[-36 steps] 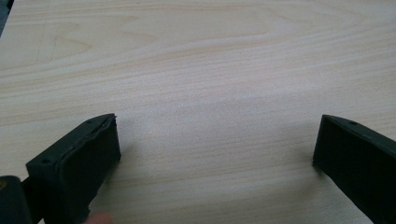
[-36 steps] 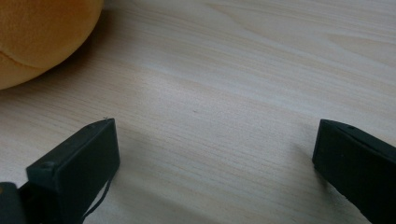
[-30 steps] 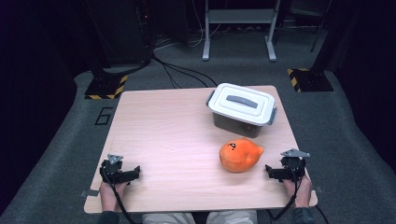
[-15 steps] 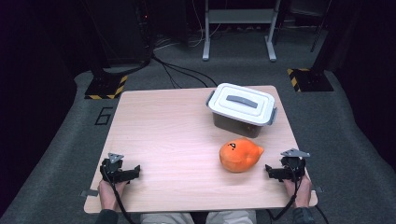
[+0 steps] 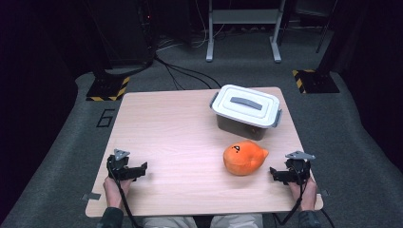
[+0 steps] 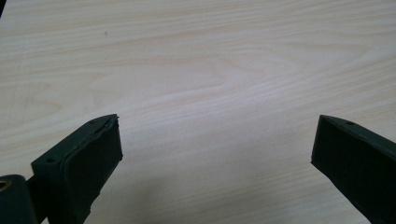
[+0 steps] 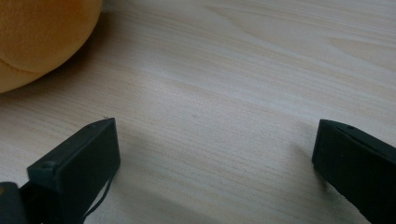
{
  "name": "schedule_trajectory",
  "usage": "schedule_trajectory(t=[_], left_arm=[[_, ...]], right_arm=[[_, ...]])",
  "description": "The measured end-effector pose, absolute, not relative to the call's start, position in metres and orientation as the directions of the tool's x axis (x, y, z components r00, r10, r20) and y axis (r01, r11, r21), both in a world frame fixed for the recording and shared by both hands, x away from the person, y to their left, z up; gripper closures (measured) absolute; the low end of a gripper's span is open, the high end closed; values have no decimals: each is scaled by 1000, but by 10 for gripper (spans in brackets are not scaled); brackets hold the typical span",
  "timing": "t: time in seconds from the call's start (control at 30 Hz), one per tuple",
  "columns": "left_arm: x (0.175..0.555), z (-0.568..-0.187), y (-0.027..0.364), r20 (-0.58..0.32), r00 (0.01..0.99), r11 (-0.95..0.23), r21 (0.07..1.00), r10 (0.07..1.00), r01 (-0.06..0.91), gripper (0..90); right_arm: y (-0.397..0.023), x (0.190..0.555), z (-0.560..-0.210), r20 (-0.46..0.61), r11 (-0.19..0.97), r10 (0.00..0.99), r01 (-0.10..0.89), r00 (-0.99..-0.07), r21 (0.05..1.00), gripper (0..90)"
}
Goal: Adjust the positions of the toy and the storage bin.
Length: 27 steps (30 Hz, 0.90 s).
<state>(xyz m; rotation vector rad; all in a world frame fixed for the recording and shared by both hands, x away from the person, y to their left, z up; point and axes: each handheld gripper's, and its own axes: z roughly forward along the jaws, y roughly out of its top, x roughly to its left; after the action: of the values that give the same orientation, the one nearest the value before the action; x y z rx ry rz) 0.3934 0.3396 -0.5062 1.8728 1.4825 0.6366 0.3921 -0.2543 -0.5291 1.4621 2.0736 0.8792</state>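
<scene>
both hand-held grippers, left and right, rest low, jaws wide apart.

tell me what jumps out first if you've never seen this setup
The bright orange soft toy catches the eye first, lying on the pale wooden table toward its near right, close to the right gripper. Behind it, at the far right of the table, stands a grey box with a white lid shut on top. The left gripper rests open at the near left, with bare wood in front of it.
</scene>
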Motion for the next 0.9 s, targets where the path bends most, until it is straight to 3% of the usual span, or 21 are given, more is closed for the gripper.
schedule_trajectory(t=[0.9], left_arm=[[432,-450,286,7,411,-268,768,911,581,24]], right_arm=[[-255,393,-529,3,225,945,657,-327,719,1]])
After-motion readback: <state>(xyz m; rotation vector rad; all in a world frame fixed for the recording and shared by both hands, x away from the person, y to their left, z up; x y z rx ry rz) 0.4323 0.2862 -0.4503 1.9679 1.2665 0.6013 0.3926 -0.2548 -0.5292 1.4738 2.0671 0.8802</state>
